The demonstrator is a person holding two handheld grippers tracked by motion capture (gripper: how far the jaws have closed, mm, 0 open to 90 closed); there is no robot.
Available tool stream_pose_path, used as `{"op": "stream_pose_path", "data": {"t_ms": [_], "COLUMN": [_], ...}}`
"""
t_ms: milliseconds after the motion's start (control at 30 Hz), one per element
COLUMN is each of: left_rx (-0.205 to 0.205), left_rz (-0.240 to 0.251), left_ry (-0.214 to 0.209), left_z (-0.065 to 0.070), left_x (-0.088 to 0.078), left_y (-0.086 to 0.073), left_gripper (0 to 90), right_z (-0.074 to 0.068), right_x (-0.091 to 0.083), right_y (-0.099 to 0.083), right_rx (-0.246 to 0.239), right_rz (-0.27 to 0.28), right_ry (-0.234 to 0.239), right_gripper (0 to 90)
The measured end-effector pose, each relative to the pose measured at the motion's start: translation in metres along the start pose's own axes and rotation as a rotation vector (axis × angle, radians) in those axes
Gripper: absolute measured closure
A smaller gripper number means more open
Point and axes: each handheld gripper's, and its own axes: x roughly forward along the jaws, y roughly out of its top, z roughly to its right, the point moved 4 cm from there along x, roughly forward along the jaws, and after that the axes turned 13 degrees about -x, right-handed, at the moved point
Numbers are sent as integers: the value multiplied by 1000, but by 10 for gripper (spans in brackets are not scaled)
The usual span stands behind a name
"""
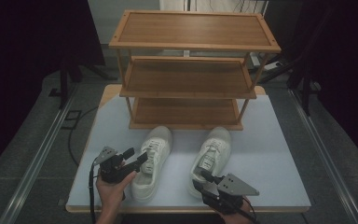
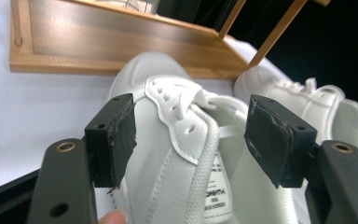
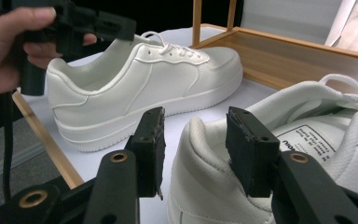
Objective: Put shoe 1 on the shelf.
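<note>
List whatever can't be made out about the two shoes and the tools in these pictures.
- Left shoe: in the high view the left tool covers part of its collar; whether the pads touch it is too small to tell.
- Right shoe: cut off by the bottom and right edges of the right gripper view.
- Tongue label: its print is cut by the bottom edge of the left gripper view.
- Right tool: dark and too small there to judge contact.

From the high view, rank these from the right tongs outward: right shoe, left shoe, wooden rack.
Starting from the right tongs:
1. Right shoe, heel at the tongs.
2. Left shoe, across the table to the left.
3. Wooden rack, at the table's back.
</note>
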Motion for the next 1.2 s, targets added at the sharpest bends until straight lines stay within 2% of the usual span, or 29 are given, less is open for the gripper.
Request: {"op": "stream_pose_path", "data": {"t_ms": [400,567,633,700,767,1000,1200], "left_rx": [61,64,57,71,85,63,54], "left_rz": [-38,-41,-45,-47,-33,-12,-7], "left_ry": [74,103,101,101,89,76,79], "left_z": [-6,-10,-12,-11,-11,-14,-15], "left_x": [19,25,27,27,26,23,21], "left_y": [-5,-6,-7,-7,-7,-7,-7], "left_gripper": [366,425,447,475,608,727,770], "right_z": [2,3,2,2,1,0,-1], "right_x": [-7,-8,-8,-7,-7,-7,-7], "right_y": [5,6,6,6,6,6,5], "right_rx": [3,3,3,3,1,-1,-11], "right_rz": [38,43,42,40,39,40,33], "right_ry": [-37,-43,-45,-45,-43,-52,-60], "right_gripper": [567,567,566,566,566,564,562]}}
